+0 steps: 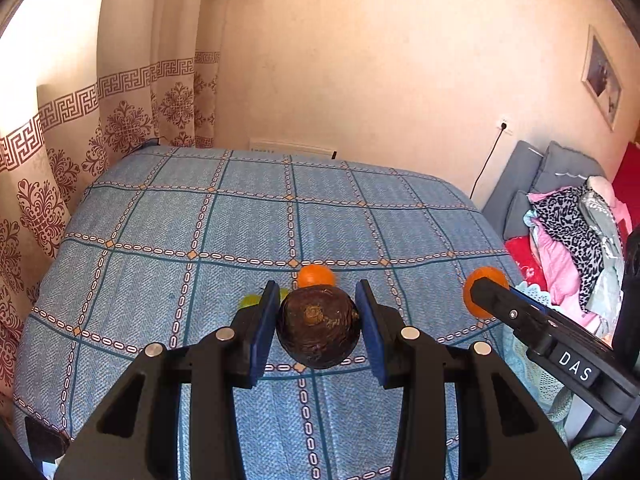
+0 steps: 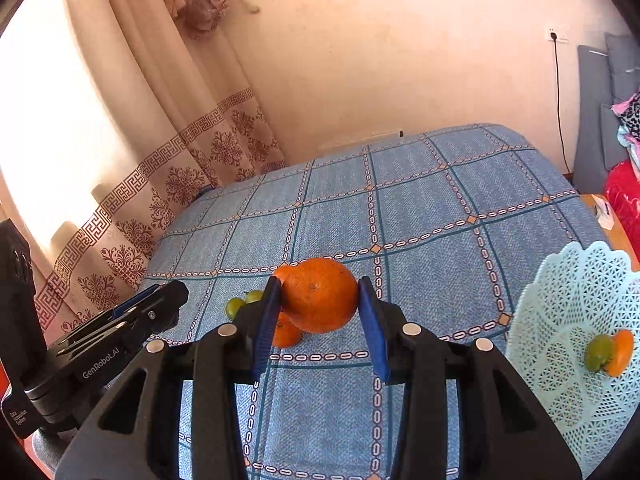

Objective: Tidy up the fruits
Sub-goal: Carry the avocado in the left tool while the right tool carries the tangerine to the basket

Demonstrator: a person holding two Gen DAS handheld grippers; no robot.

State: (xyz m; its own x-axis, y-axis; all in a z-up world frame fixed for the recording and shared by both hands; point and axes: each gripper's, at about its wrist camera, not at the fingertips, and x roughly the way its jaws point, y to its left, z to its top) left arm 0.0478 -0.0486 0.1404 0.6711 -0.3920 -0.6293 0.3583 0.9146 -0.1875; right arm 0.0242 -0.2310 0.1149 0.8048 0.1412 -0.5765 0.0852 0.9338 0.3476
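My left gripper [image 1: 318,304] is shut on a dark brown round fruit [image 1: 318,328], its blue pads pressed to both sides. Behind that fruit an orange [image 1: 316,275] and a small green fruit [image 1: 249,300] lie on the blue checked cloth [image 1: 200,220]. My right gripper [image 2: 319,292] is shut on a large orange [image 2: 320,298], held above the cloth [image 2: 420,200]. Under it lies another orange [image 2: 286,336], with two small green fruits [image 2: 236,307] to its left. A pale mint lattice basket [image 2: 568,280] at the right holds a green fruit [image 2: 599,352] and an orange piece [image 2: 621,352].
The left gripper [image 2: 160,304] shows at the left edge of the right wrist view. Patterned curtains [image 1: 60,168] hang along the left side and a plain wall stands behind. Grey cushions and a pile of clothes [image 1: 572,232] lie to the right of the table.
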